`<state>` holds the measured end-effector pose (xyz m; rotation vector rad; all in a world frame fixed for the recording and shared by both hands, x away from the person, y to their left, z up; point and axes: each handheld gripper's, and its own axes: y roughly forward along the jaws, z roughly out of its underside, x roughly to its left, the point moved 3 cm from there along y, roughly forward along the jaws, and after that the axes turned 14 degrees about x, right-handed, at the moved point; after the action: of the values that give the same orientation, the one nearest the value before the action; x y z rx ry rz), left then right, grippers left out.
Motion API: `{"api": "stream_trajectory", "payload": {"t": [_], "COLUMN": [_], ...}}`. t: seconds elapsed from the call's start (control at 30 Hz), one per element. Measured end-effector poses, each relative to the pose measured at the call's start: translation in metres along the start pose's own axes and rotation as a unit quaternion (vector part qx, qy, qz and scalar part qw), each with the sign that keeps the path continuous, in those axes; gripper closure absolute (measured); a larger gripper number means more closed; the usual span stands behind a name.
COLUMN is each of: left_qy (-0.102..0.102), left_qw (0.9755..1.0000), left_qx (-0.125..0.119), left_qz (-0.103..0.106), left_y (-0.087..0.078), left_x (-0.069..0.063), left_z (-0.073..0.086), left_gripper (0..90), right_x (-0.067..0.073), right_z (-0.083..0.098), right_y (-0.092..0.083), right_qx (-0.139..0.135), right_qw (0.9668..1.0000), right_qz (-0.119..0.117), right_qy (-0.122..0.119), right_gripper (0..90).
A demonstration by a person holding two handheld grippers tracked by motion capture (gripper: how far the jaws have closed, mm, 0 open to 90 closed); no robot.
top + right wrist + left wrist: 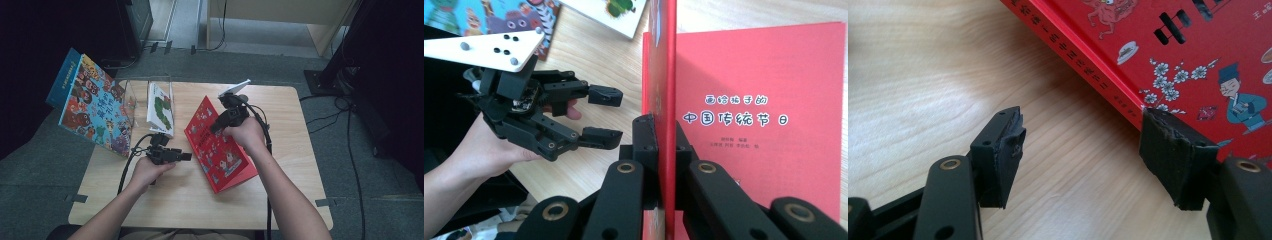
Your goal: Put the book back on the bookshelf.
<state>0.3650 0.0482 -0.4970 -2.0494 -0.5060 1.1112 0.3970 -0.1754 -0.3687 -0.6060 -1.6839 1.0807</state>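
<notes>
A red picture book (222, 152) lies on the wooden table (190, 200), right of centre. My right gripper (216, 126) is shut on the edge of its front cover (661, 50), which stands up on edge; the red title page (759, 115) shows beside it. My left gripper (186, 156) rests low on the table just left of the book, open with nothing between its fingers. In the left gripper view its gripper (1083, 135) frames bare wood, and one pad (1173, 155) sits in front of the red book's (1198, 50) spine corner. The left gripper (606, 115) appears again in the right gripper view.
A large blue picture book (95, 105) leans off the table's left edge. A white book with a green caterpillar (161, 107) stands by a clear holder (131, 95) at the back left. Cables trail over the floor at right.
</notes>
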Motion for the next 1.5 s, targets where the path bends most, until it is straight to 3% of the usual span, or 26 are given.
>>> {"api": "stream_trajectory", "payload": {"t": [0.17,0.4,0.5,0.7,0.87,1.1,1.3,1.5], "left_qy": [-0.001,0.018,0.034,0.042,0.054,0.059,0.057,0.054], "left_qw": [1.0000,0.9998,0.9994,0.9989,0.9982,0.9978,0.9975,0.9972], "left_qx": [-0.006,0.001,-0.007,-0.005,-0.005,-0.001,-0.003,-0.004], "left_qz": [0.005,0.006,0.003,0.018,0.026,0.031,0.041,0.050], "left_y": [-0.009,-0.018,-0.022,-0.024,-0.026,-0.025,-0.023,-0.024], "left_x": [-0.005,-0.020,-0.023,-0.024,-0.029,-0.034,-0.036,-0.036], "left_z": [-0.010,-0.028,-0.034,-0.039,-0.043,-0.047,-0.048,-0.048], "left_gripper": [31.8,30.7,32.2,31.8,31.1,31.0,30.8,30.4], "right_x": [-0.002,-0.004,-0.001,0.002,0.002,0.007,0.020,0.031], "right_z": [0.011,0.023,0.028,0.036,0.040,0.043,0.033,0.023], "right_y": [-0.016,-0.036,-0.041,-0.047,-0.046,-0.051,-0.056,-0.062], "right_qx": [-0.025,-0.051,-0.061,-0.075,-0.069,-0.072,-0.039,-0.011], "right_qw": [0.9996,0.9984,0.9977,0.9961,0.9955,0.9951,0.9970,0.9959], "right_qz": [-0.010,-0.024,-0.024,-0.025,-0.034,-0.031,0.004,0.030], "right_qy": [-0.006,-0.008,-0.017,-0.039,-0.055,-0.061,-0.066,-0.085], "right_gripper": [88.4,88.4,88.5,88.5,88.6,88.5,88.5,88.6]}}
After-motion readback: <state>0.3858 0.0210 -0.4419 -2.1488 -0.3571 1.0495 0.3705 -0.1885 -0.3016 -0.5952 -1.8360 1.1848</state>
